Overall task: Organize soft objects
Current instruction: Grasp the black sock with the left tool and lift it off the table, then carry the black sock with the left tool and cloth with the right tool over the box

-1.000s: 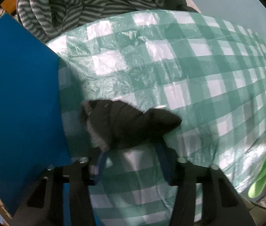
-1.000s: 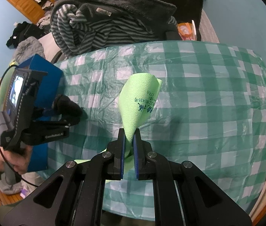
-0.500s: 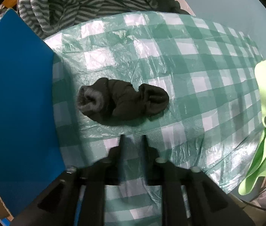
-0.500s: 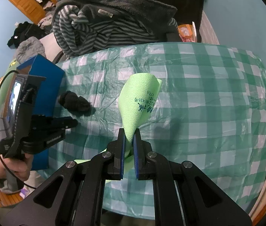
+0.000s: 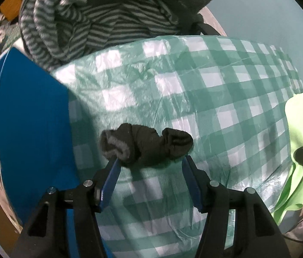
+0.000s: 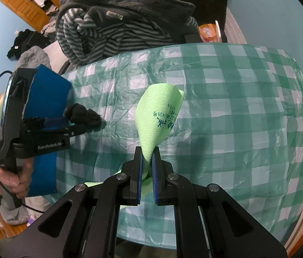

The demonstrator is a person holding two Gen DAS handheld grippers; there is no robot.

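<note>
Left gripper [image 5: 150, 161]: fingers opening, spread either side of dark sock [image 5: 146, 147]; pads not pressing it. Sock lies bunched on checked table [image 5: 226, 99], just beside blue box [image 5: 31, 116].
Right gripper [image 6: 147, 152]: fingers clamped on green cloth [image 6: 159, 116], held upright above table.
Right view only: printed characters on cloth; hand [image 6: 7, 178] on left gripper's handle.
Left view only: sock's grey cuff lining.
Both: striped garment [image 5: 99, 25] heaped at table's far edge.

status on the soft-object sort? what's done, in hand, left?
Done: nothing visibly stowed in the blue box. In hand: right claw is shut on the green cloth; left claw, jaws opening, straddles the dark sock on the checked tablecloth without gripping it. Left: sock, cloth.
</note>
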